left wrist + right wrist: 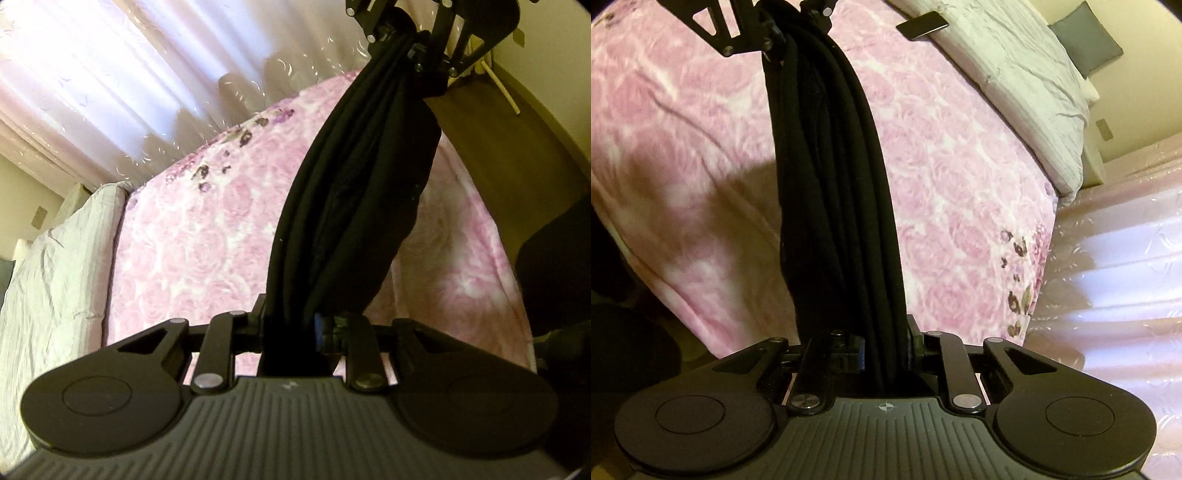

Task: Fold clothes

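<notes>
A black garment (354,184) hangs bunched in long folds, stretched between my two grippers above a bed. In the left wrist view my left gripper (291,332) is shut on its near end, and my right gripper (410,40) clamps the far end at the top of the frame. The right wrist view shows the same cloth (831,184) running from my right gripper (882,350), shut on it, up to my left gripper (779,29). The fingertips of both are hidden in the fabric.
Below lies a pink rose-patterned bedspread (192,240) (960,166). A white crinkled duvet (55,277) (1027,92) lies at the head end, with a small dark flat object (921,24) beside it. Pale curtains (110,74) line the far side. A wooden floor (498,147) runs along the other.
</notes>
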A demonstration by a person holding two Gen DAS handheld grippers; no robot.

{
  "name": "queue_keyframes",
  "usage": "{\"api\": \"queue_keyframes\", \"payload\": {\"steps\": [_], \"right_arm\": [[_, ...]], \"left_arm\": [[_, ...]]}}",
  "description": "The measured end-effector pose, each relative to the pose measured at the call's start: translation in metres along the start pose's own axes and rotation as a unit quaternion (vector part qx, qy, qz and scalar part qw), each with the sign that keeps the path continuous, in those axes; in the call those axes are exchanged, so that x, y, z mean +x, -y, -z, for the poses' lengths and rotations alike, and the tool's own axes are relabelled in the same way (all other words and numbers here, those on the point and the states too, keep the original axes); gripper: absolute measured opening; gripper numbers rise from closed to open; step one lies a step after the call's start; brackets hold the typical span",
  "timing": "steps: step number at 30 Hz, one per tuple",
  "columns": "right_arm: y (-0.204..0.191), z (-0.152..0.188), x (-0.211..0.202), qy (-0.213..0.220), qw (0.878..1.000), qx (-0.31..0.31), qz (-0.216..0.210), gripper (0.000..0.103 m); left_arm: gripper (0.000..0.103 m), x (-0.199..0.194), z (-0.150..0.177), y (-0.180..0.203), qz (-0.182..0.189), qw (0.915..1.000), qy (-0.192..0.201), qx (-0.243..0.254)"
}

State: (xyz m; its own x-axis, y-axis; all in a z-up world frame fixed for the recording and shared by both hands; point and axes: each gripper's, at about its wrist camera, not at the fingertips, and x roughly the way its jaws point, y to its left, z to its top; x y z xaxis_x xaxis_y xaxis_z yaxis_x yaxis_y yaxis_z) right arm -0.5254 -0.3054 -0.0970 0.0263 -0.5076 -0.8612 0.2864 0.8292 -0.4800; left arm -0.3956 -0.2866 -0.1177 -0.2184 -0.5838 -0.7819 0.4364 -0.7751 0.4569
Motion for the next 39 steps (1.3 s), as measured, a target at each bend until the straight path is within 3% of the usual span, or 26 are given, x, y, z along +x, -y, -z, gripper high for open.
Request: {"api": "queue_keyframes", "payload": {"steps": [7, 11, 16, 20, 24, 27, 30, 32, 35, 37, 39], "right_arm": [[0.035, -0.03, -0.023, 0.004, 1.0, 0.005, -0.004, 0.017], [0.073, -0.033, -0.013, 0.021, 1.0, -0.005, 0.004, 0.017], [0.143, -0.024, 0.029, 0.058, 0.998, -0.027, 0.003, 0.017], [0.224, -0.018, 0.09, 0.095, 0.993, -0.069, -0.012, 0.017], [0.312, -0.029, 0.15, 0.127, 0.987, -0.095, 0.014, 0.017], [0.376, -0.042, 0.187, 0.152, 0.982, -0.101, 0.047, 0.017], [0.423, -0.056, 0.218, 0.181, 0.974, -0.08, 0.11, 0.017], [0.436, -0.06, 0.252, 0.196, 0.968, -0.064, 0.145, 0.017], [0.42, -0.056, 0.327, 0.194, 0.966, -0.053, 0.165, 0.017], [0.395, -0.048, 0.383, 0.179, 0.971, -0.05, 0.151, 0.017], [0.367, -0.039, 0.431, 0.149, 0.981, -0.058, 0.11, 0.017]], "left_arm": [[0.021, -0.027, -0.016, -0.048, -0.019, 0.9998, 0.009, 0.002], [0.021, -0.007, -0.039, -0.076, -0.043, 0.9991, -0.001, -0.001], [0.021, 0.044, -0.078, -0.123, -0.067, 0.997, -0.033, -0.022], [0.021, 0.104, -0.113, -0.176, -0.081, 0.9926, -0.075, -0.051], [0.021, 0.167, -0.141, -0.243, -0.115, 0.9868, -0.094, -0.064], [0.021, 0.207, -0.157, -0.295, -0.172, 0.9794, -0.092, -0.051], [0.021, 0.246, -0.161, -0.332, -0.236, 0.9681, -0.075, -0.04], [0.021, 0.286, -0.149, -0.337, -0.253, 0.9645, -0.068, -0.034], [0.021, 0.365, -0.117, -0.316, -0.24, 0.9666, -0.081, -0.04], [0.021, 0.42, -0.093, -0.286, -0.21, 0.9706, -0.106, -0.05], [0.022, 0.448, -0.077, -0.258, -0.195, 0.9721, -0.123, -0.044]]}}
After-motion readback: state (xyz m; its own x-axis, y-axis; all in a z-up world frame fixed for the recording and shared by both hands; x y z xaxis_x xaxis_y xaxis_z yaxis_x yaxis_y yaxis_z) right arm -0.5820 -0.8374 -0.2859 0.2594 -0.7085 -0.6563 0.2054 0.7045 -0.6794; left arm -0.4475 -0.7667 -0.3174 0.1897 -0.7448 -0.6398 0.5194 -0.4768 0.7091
